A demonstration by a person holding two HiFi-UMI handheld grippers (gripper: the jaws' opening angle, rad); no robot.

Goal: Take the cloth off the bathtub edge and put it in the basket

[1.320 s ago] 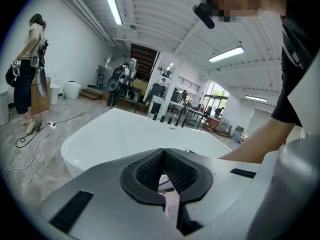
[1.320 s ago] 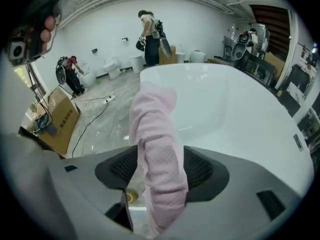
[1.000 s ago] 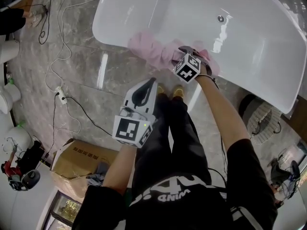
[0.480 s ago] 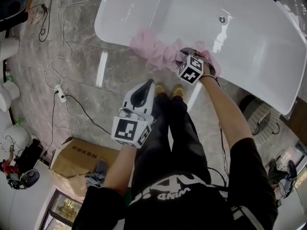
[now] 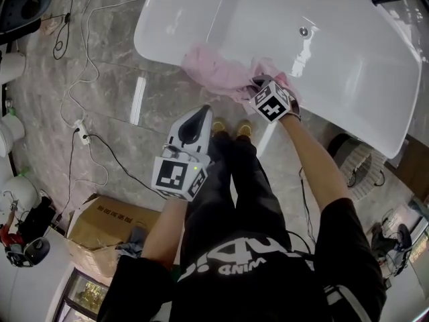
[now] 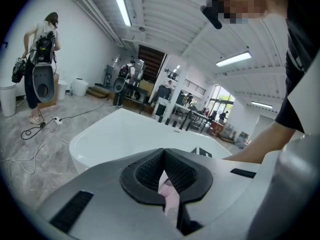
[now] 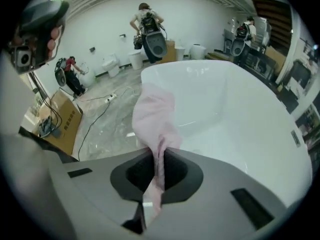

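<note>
A person is standing at the near long edge of a white bathtub, seen from above, and is holding a two-jaw gripper in each hand. A pale pink cloth is lying bunched over the left half of the tub's near rim, with part of it spilling down the outside wall.

The right gripper is pointing steeply down onto the right end of the cloth. Its jaws have just been closing and are now clamping a fold of the pink fabric between them. In the right gripper view the cloth is running up out of the pinched jaws as a twisted strip and widening over the tub's rim.

The left gripper is hovering over the floor, short of the tub's near edge and on the person's side of the cloth, pointing towards it without touching. Its jaws are meeting at the tips and gripping nothing. The pink showing through the slit behind the tips in the left gripper view is the cloth lying beyond.

A round pale basket is sitting on the grey stone floor near the tub's right end, to the right of the person's right arm and well apart from the cloth. A cardboard box is sitting on the floor at the lower left, and white cables are trailing across the floor left of the tub. In the gripper views, other people carrying equipment are standing farther off in the room.
</note>
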